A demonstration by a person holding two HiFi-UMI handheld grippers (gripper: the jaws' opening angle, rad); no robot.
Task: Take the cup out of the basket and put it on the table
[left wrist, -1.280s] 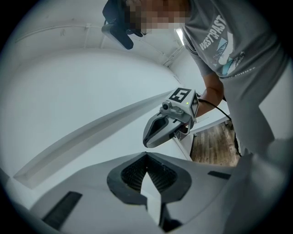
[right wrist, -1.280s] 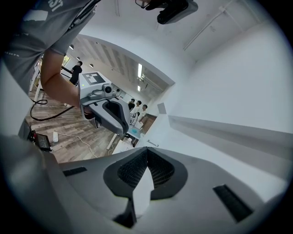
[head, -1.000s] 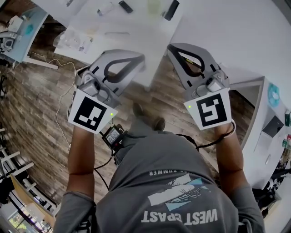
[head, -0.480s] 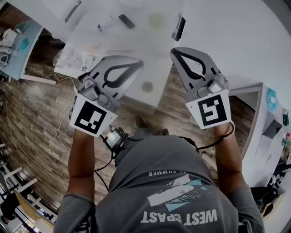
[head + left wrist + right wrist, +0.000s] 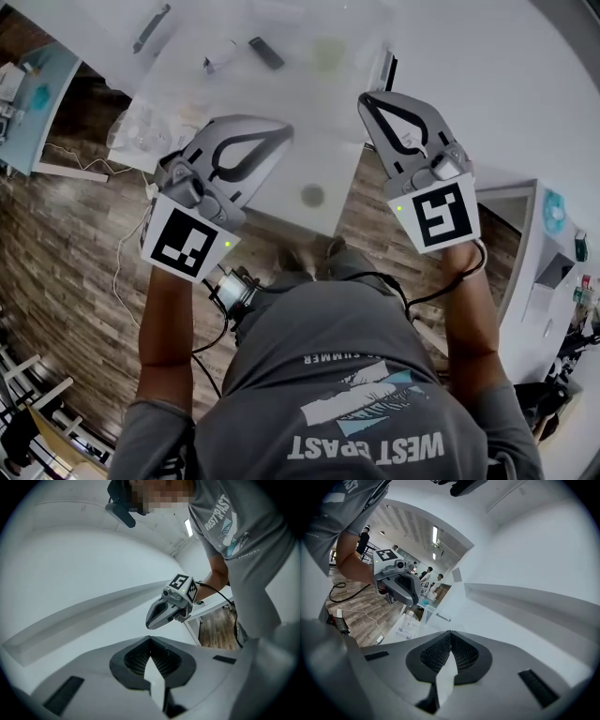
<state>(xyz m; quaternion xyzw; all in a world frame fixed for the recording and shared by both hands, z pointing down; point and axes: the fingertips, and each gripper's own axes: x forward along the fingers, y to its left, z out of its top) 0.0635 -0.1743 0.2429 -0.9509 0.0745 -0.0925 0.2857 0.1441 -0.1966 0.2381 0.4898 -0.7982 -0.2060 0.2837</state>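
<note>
I see no basket and no clear cup in any view. A faint pale-green round shape (image 5: 328,52) lies on the white table (image 5: 281,173), too washed out to name. My left gripper (image 5: 281,133) is held over the table's near left part, shut and empty; its own view shows the tips meeting (image 5: 150,639). My right gripper (image 5: 364,98) is over the table's near right corner, also shut with nothing in it (image 5: 450,632). Each gripper shows in the other's view: the right gripper (image 5: 150,622) and the left gripper (image 5: 412,603).
On the table lie a small dark block (image 5: 267,52), a dark bar (image 5: 150,28), a dark flat thing (image 5: 389,70), a round dark spot (image 5: 312,195) and a clear bag (image 5: 141,131). Below is wooden floor (image 5: 66,253) with a cable (image 5: 122,244). White furniture (image 5: 534,272) stands at right.
The table has slid toward me in the head view as the person walked forward. Both grippers, still shut, now reach over its near edge.
</note>
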